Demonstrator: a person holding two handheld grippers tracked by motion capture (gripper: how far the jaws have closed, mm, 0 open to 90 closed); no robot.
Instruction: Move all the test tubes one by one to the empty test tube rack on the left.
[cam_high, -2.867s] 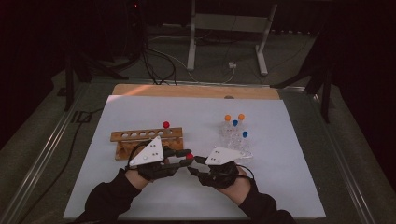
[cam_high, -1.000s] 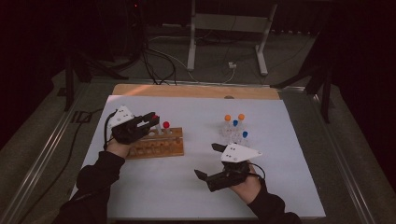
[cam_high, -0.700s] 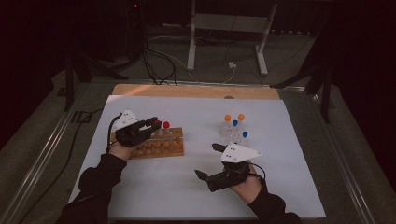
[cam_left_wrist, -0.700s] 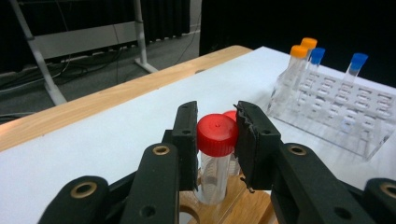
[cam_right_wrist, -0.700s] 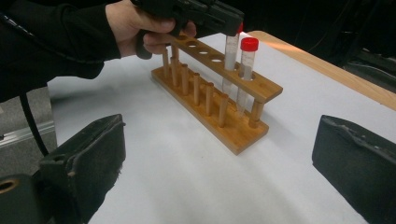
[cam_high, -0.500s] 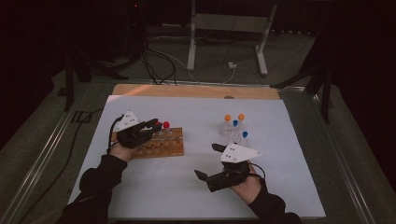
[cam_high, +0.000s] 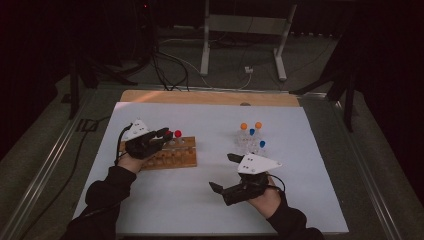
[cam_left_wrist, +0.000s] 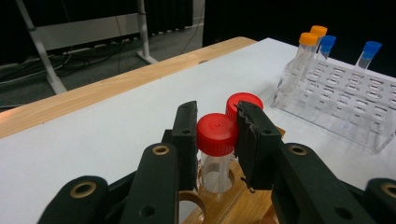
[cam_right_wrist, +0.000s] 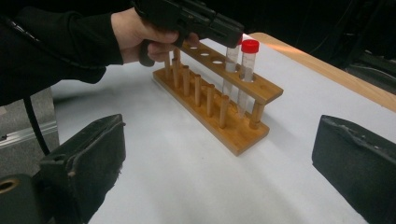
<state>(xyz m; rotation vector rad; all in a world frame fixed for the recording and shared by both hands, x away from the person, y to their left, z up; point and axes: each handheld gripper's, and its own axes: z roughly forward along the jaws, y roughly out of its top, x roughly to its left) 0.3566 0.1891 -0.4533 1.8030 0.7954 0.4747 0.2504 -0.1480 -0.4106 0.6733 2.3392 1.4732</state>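
at the left of the high view, the left gripper (cam_high: 161, 135) was held over the wooden rack (cam_high: 172, 155), level with the tube tops, so that a red-capped tube (cam_left_wrist: 216, 140) could be seated in a hole at the rack's far end. in the left gripper view, centre frame, the jaws were seen clamped on this tube just at its cap, the tube's lower part already standing in the hole; a second red-capped tube (cam_left_wrist: 243, 103) stood directly behind it. at the upper right of that view, a clear plastic rack (cam_left_wrist: 348, 100) with orange- and blue-capped tubes was set well apart, apparently as the other station. at the lower right of the high view, the right gripper (cam_high: 224, 172) was held above the white table (cam_high: 200, 210), jaws wide apart and nothing between them, judged to be waiting.
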